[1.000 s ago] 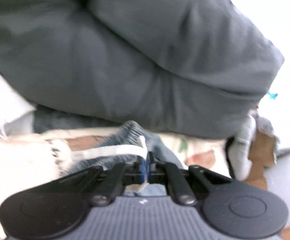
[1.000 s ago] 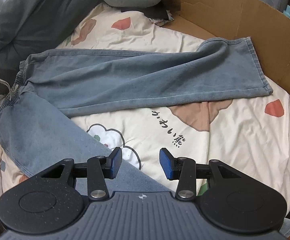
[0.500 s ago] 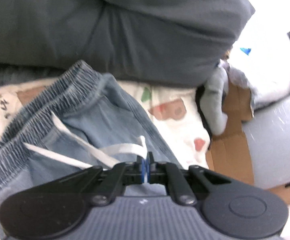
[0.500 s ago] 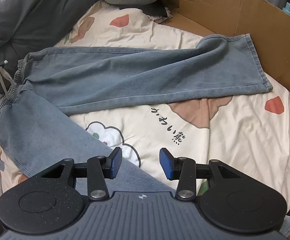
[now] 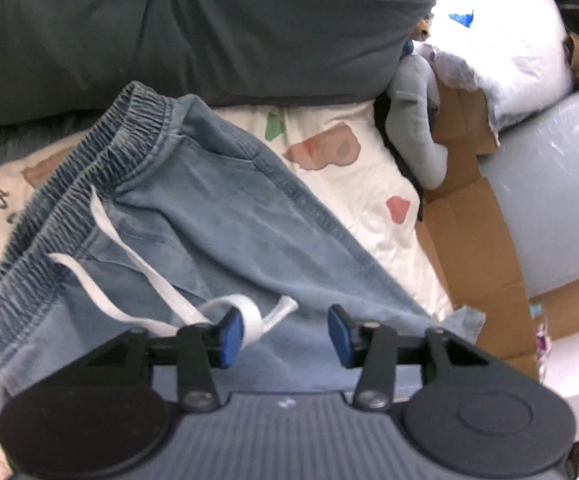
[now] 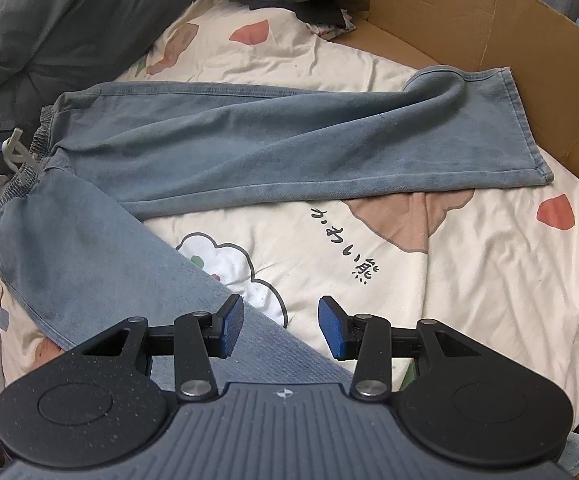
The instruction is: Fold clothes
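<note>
Opening left hand-held gripper (image 5: 285, 334) — drawstring (image 5: 245, 316) between; right (image 6: 280, 328) parted, empty — one jeans (image 6: 289, 144).

A home bedroom: a cartoon-print bedsheet (image 6: 469, 280) fills the frame, grey duvet (image 6: 69, 20) upper left, cardboard box (image 6: 489, 28) upper right.

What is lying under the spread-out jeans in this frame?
The jeans lie on a cream cartoon-print bedsheet, which shows between and around the legs. Whatever the sheet carries directly beneath the denim is covered. A white drawstring lies on top, near the waistband.
</note>
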`<control>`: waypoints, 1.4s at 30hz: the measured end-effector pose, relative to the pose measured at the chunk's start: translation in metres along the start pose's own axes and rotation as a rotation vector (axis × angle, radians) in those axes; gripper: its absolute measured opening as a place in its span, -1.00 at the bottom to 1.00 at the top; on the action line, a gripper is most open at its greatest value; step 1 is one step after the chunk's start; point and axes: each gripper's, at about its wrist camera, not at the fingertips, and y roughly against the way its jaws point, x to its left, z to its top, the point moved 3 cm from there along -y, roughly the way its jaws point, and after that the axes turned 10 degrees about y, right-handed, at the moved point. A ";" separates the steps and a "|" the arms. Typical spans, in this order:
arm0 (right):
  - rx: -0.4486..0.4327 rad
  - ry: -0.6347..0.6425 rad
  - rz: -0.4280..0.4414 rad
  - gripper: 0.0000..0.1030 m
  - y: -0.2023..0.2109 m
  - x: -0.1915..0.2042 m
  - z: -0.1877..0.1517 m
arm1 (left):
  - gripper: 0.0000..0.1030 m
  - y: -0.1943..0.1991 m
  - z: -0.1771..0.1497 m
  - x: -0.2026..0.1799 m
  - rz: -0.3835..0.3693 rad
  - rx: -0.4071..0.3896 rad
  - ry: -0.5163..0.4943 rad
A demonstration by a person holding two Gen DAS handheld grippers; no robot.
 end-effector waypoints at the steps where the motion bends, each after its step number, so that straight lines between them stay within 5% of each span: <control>1: 0.003 0.001 0.001 -0.06 -0.001 0.000 0.000 | -0.05 0.003 -0.001 0.000 0.008 0.002 -0.009; 17: 0.015 0.027 0.004 -0.06 -0.003 0.004 -0.001 | 0.05 -0.008 -0.051 -0.038 -0.052 0.140 -0.078; 24: 0.009 0.022 0.007 -0.06 -0.002 0.003 -0.001 | 0.02 0.008 -0.050 0.009 0.094 0.091 -0.003; 35: 0.023 0.040 0.009 -0.06 -0.004 0.005 -0.003 | -0.01 0.069 -0.020 0.090 0.341 -0.107 0.094; 42: 0.041 0.045 0.002 -0.06 -0.005 0.007 -0.007 | -0.01 0.062 -0.016 0.144 0.458 -0.118 0.175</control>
